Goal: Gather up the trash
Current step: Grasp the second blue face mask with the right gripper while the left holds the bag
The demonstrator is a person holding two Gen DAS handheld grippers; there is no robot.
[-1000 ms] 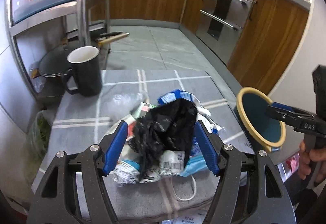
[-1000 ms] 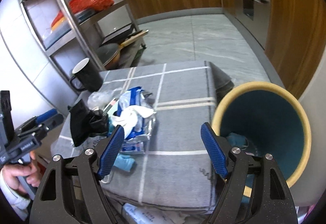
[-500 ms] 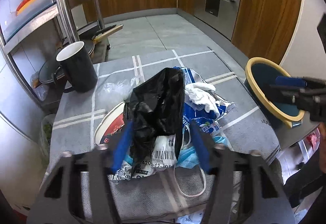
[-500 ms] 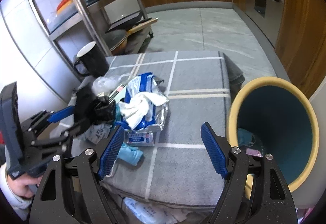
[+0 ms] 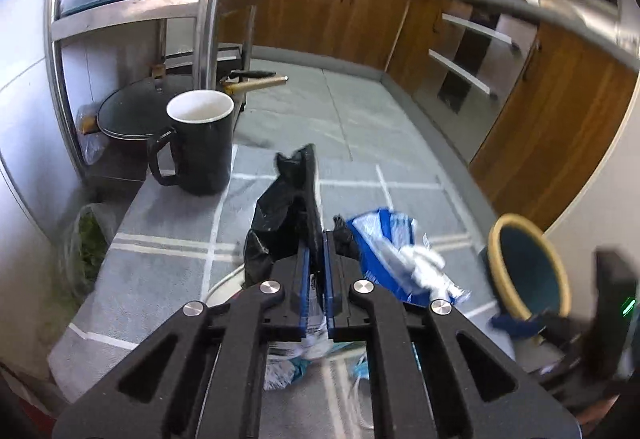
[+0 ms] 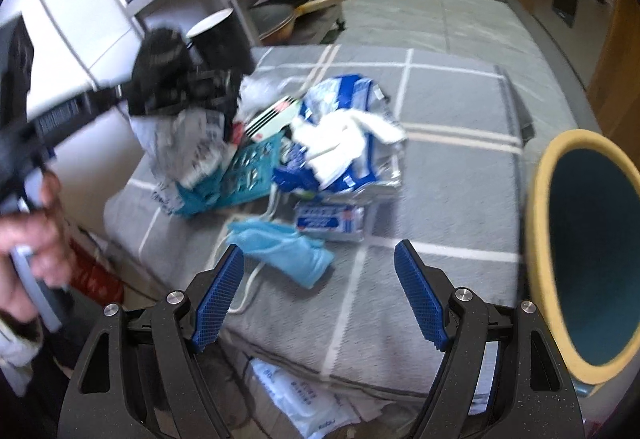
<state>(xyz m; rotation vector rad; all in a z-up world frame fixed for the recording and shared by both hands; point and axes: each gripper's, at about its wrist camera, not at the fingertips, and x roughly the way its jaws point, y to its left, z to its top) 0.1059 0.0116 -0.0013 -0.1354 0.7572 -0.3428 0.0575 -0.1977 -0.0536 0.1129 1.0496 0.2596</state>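
Left gripper (image 5: pixel 316 259) clamped on crumpled black plastic bag (image 5: pixel 286 215), frame centre; right gripper (image 6: pixel 318 289) wide, empty, over grey checked worktop (image 6: pixel 448 175), yellow-rimmed teal bin (image 6: pixel 576 259) right.

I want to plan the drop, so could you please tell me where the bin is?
The bin stands off the table's right edge in the right wrist view, beside the open right tool.

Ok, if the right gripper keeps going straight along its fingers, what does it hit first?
Most likely the light blue face mask lying on the grey checked cloth, just ahead of the open right gripper. Depth is hard to judge through the fisheye, so it could land on bare cloth beside it.
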